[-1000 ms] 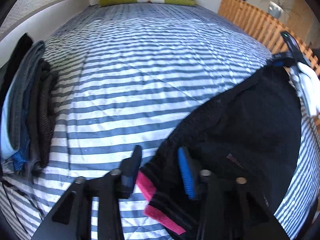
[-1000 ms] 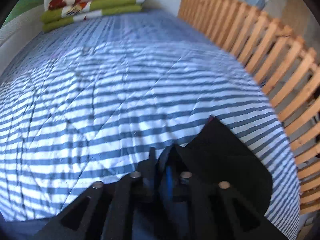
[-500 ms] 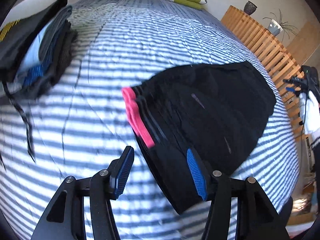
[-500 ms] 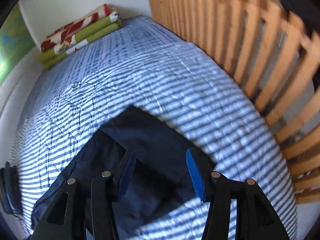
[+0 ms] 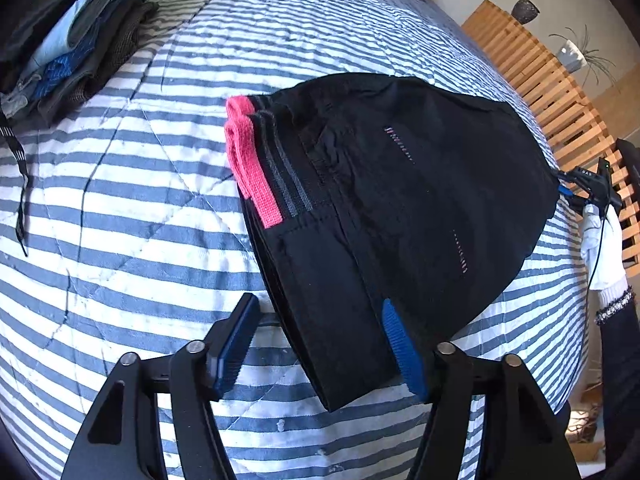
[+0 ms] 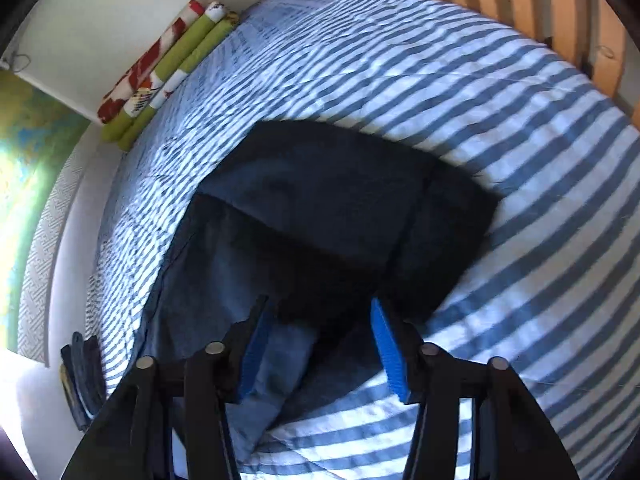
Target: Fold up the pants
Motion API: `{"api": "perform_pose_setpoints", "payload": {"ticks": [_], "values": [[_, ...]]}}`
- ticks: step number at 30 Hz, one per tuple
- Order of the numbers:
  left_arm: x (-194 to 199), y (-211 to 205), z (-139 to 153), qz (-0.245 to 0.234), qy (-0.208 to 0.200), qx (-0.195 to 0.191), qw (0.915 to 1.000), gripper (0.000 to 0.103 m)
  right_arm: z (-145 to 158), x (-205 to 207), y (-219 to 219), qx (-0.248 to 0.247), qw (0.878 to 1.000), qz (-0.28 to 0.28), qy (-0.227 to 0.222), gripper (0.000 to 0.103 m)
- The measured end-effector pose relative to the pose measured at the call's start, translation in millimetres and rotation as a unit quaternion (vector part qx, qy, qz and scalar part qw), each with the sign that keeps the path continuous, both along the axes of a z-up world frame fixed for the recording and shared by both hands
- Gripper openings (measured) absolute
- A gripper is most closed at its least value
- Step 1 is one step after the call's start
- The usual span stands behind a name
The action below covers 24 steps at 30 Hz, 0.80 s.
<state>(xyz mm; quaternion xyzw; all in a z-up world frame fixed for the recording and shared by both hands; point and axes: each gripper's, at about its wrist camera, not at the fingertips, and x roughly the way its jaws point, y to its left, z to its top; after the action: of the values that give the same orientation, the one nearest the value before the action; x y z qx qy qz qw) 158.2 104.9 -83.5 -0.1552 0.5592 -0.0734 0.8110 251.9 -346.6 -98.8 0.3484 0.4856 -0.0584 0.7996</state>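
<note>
1. Striped blue-and-white bedding point(image 5: 132, 216) carries the black pants point(image 5: 400, 200), folded into a thick bundle, its pink-edged waistband point(image 5: 250, 168) toward the clothes pile point(image 5: 72, 44).
2. Its long axis runs from the left gripper point(image 5: 320, 344) away toward the slatted headboard point(image 5: 560, 92).
3. Left jaws have just been opening; they straddle the near end, gripping nothing.
4. Right gripper point(image 6: 320, 344) stands part open over the far end, its jaws just narrowed, nothing pinched.

Two wrist views, close, tilted down at bed point(image 5: 120, 208).
Both share pants point(image 5: 420, 184) point(image 6: 340, 208) and far-end pillows point(image 6: 160, 76).
</note>
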Motion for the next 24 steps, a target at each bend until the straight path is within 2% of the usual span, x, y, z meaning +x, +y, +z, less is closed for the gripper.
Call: {"api": "perform_pose_setpoints", "payload": {"ticks": [1, 2, 4, 6, 8, 9, 10, 12, 15, 19, 22, 24], "values": [[0, -2, -3, -0.002, 0.002, -0.003, 1.0, 0.071, 0, 6, 8, -0.022, 1.0, 0.011, 0.011, 0.009], [-1, -5, -5, -0.005, 0.003, 0.0, 1.0, 0.071, 2, 8, 11, -0.034, 0.999, 0.014, 0.012, 0.005], [0, -10, -5, -0.01, -0.001, 0.009, 0.9999, 0.073, 5, 9, 10, -0.069, 0.998, -0.002, 0.014, 0.004], [-2, -14, -4, -0.012, -0.003, 0.005, 0.9999, 0.073, 4, 8, 7, -0.057, 0.998, -0.008, 0.009, 0.004], [-5, -15, -2, -0.016, -0.005, 0.0, 0.9999, 0.073, 9, 2, 9, -0.062, 0.998, -0.001, 0.009, 0.009], [-8, -17, -2, -0.019, -0.007, -0.001, 0.9998, 0.073, 14, -7, 12, -0.06, 0.998, 0.008, 0.008, 0.017], [-11, -18, -3, -0.02, -0.006, -0.003, 0.9998, 0.073, 17, -15, 13, -0.052, 0.999, 0.012, 0.002, 0.033], [-19, -22, -6, -0.027, -0.005, -0.009, 0.9996, 0.073, 23, -46, 25, -0.039, 0.999, 0.031, -0.02, 0.044], [-22, -35, -7, -0.032, -0.014, 0.006, 0.9994, 0.074, 17, -70, 62, -0.02, 0.994, 0.103, -0.023, 0.044], [-22, -45, 9, -0.024, -0.034, 0.036, 0.9985, 0.074, 5, -73, 119, -0.053, 0.983, 0.177, -0.016, 0.044], [-30, -74, 39, -0.06, -0.079, 0.088, 0.9912, 0.074, 4, -67, 137, -0.059, 0.98, 0.19, -0.025, 0.044], [-29, -107, 54, -0.103, -0.101, 0.118, 0.9824, 0.074, 7, -61, 140, -0.047, 0.98, 0.188, -0.03, 0.044]]}}
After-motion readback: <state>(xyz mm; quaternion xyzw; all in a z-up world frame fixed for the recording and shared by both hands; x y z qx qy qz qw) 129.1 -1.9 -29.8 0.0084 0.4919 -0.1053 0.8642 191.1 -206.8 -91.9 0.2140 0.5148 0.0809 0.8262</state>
